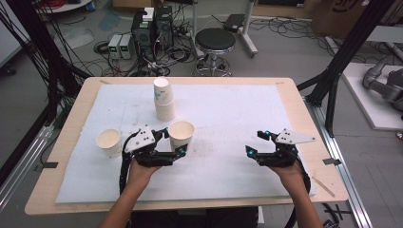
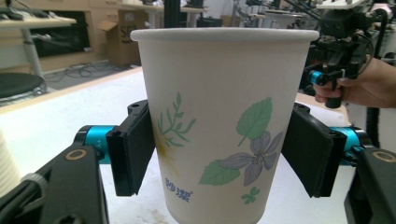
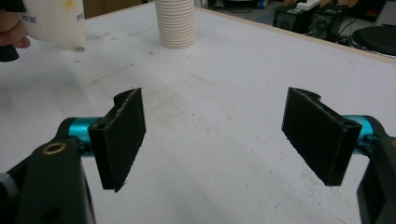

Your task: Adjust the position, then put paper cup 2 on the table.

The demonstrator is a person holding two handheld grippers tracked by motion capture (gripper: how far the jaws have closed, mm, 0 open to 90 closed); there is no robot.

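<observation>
So the left gripper [image 2: 219,154] has its jaws around the cup [image 2: 224,121], just in front of the cup stack [image 1: 164,99] on the bench [image 1: 285,95]. Left pad touches; right looks barely off. Squeeze harder and thin paper crumples, or it tips. Right gripper [image 3: 219,140]: jaws apart, empty.

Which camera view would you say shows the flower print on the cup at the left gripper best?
The left gripper view: the floral cup stands close up between that gripper's fingers, its purple flower and green leaves sharp. The high view shows it small from above, print unreadable. The right gripper view catches its lower part, blurred, at the top left.
</observation>
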